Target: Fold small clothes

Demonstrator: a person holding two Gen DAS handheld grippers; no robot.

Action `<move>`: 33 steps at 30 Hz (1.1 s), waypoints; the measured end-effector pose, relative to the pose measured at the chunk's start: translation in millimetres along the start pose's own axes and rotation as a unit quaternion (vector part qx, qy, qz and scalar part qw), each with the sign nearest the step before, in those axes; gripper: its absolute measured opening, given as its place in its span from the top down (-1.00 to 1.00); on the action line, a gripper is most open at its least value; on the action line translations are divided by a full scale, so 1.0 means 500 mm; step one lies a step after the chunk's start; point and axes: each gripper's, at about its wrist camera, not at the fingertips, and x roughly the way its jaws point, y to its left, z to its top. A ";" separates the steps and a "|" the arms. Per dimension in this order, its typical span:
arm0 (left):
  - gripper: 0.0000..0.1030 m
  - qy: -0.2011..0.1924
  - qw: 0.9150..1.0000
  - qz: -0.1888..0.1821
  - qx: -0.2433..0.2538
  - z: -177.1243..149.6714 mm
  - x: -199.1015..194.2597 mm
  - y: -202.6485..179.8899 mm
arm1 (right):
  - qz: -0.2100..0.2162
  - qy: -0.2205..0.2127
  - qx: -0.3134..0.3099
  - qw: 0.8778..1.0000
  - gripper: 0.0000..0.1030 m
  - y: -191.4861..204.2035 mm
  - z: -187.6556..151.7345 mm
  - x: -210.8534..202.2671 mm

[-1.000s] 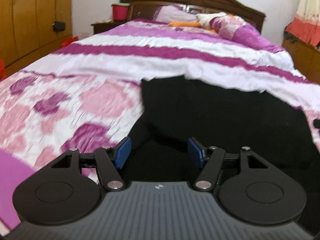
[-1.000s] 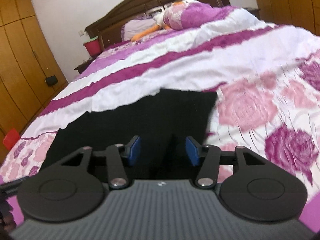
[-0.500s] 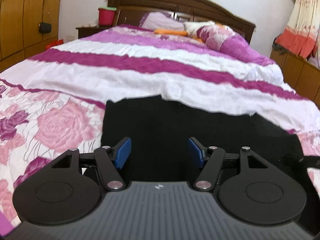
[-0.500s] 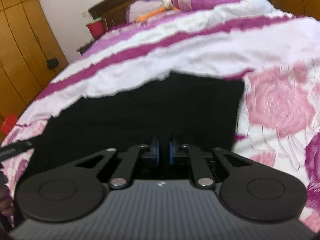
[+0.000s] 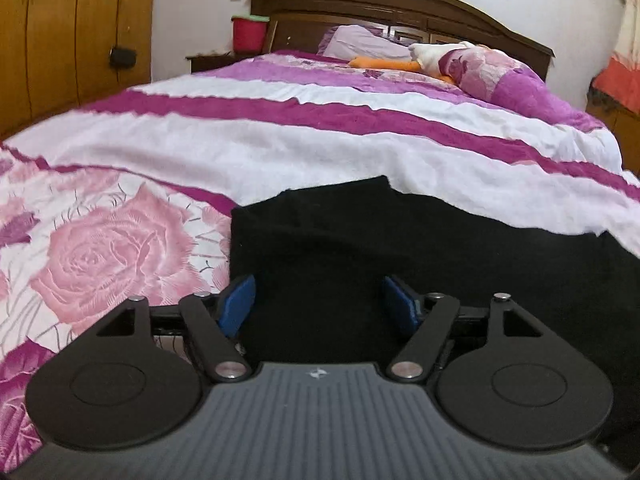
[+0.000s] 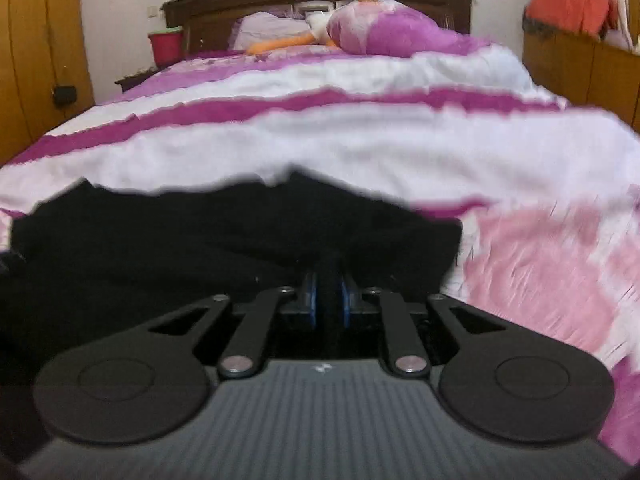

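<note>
A black garment lies spread on the pink and purple flowered bedspread. My left gripper is open, its blue pads apart over the garment's left near part, close to its left edge. In the right wrist view the garment fills the lower left, and my right gripper is shut on a pinch of its black cloth near the right edge, which is raised between the blue pads.
The bed has a dark wooden headboard, pillows and an orange item at the far end. A red bucket stands on a nightstand. Wooden wardrobes stand on the left, a cabinet on the right.
My right gripper closed on the garment's cloth and swung to face the headboard. My left gripper, still open, moved in over the garment's left part.
</note>
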 end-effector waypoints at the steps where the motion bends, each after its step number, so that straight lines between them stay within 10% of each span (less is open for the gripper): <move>1: -0.51 0.001 1.000 0.000 0.000 -0.001 0.004 0.001 | 0.002 -0.007 0.008 1.000 0.74 -0.005 -0.005 0.003; 7: -0.53 0.002 1.000 0.006 0.007 -0.003 0.002 -0.003 | 0.009 -0.006 0.029 1.000 0.69 -0.014 0.003 -0.006; 14: -0.53 0.010 1.000 -0.021 -0.008 -0.022 -0.085 0.034 | 0.032 -0.001 0.047 0.998 0.08 -0.009 -0.029 -0.125; 33: -0.54 0.051 0.999 -0.014 0.006 -0.175 -0.390 0.144 | 0.029 -0.002 0.067 0.997 0.06 -0.039 -0.206 -0.397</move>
